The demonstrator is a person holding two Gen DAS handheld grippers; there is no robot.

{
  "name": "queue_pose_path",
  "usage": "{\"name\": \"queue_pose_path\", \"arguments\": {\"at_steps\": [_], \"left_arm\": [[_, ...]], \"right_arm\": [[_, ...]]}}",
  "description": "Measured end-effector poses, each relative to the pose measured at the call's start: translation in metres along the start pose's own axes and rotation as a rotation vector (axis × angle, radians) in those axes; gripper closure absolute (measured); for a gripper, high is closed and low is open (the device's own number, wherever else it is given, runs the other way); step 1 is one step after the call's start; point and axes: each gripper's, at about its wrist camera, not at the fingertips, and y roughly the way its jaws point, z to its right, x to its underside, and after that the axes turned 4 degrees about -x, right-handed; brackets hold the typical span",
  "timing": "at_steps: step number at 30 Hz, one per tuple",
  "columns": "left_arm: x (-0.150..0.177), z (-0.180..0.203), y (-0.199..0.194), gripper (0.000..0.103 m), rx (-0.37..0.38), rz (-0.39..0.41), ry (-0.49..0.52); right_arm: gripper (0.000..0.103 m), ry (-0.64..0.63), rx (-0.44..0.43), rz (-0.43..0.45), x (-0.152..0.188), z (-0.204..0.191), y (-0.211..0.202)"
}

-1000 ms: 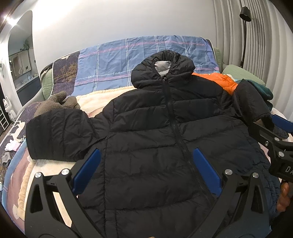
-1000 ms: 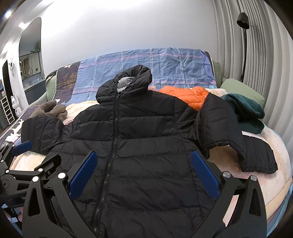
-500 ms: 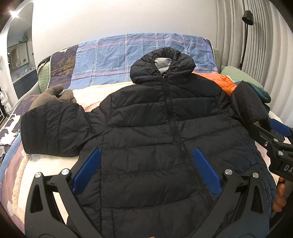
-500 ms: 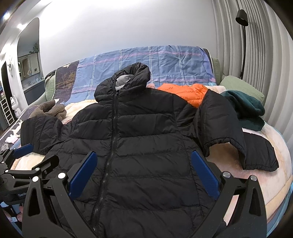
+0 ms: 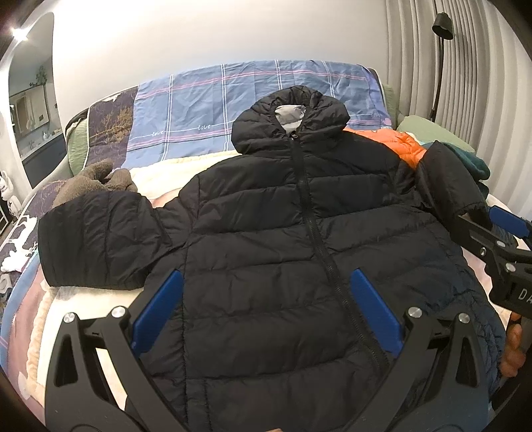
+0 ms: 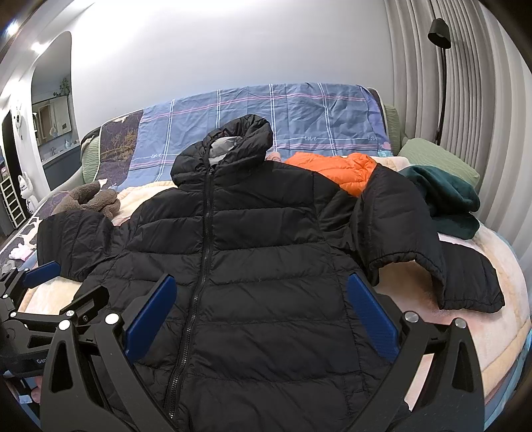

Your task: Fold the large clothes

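Both tongs — left [image 5: 266, 309], right [image 6: 262, 307] — spread wide, gripping nothing, over the jacket [image 5: 292, 239] lying flat, zipped, on the bed [image 6: 498, 319]; better pinching each sleeve near the cuff, then folding inward.

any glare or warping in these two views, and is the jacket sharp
Left wrist view: ceiling light flares top left, curtain bows from fisheye. Right wrist view: same bowing, softer glare; the jacket is sharp in both, its black folds dim.
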Motion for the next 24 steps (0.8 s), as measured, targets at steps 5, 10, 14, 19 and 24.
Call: {"name": "queue_pose_path", "arguments": {"at_steps": [5,10,14,19,24], "left_arm": [[0.0002,0.0004,-0.0001,0.002,0.002,0.000,-0.002],[0.0009,-0.0013,-0.0007,0.002,0.013,0.005,-0.005],[0.0009,-0.0022,-0.0014,0.002,0.028,0.012,-0.007],[0.0017,-0.0027,-0.0004,0.002,0.032,0.013,-0.011],[0.0030,-0.0045,-0.0004,0.002,0.031,0.015,-0.014]], "right_arm": [[0.001,-0.004,0.001,-0.001,-0.0007,-0.0005,0.0003],[0.001,-0.005,0.001,-0.001,-0.0006,-0.0011,0.0003],[0.001,-0.005,0.001,-0.001,-0.0008,-0.0011,0.0004],[0.001,-0.004,0.001,-0.001,-0.0009,-0.0010,0.0004],[0.001,0.001,0.006,-0.001,-0.0005,-0.0007,0.0007]]}}
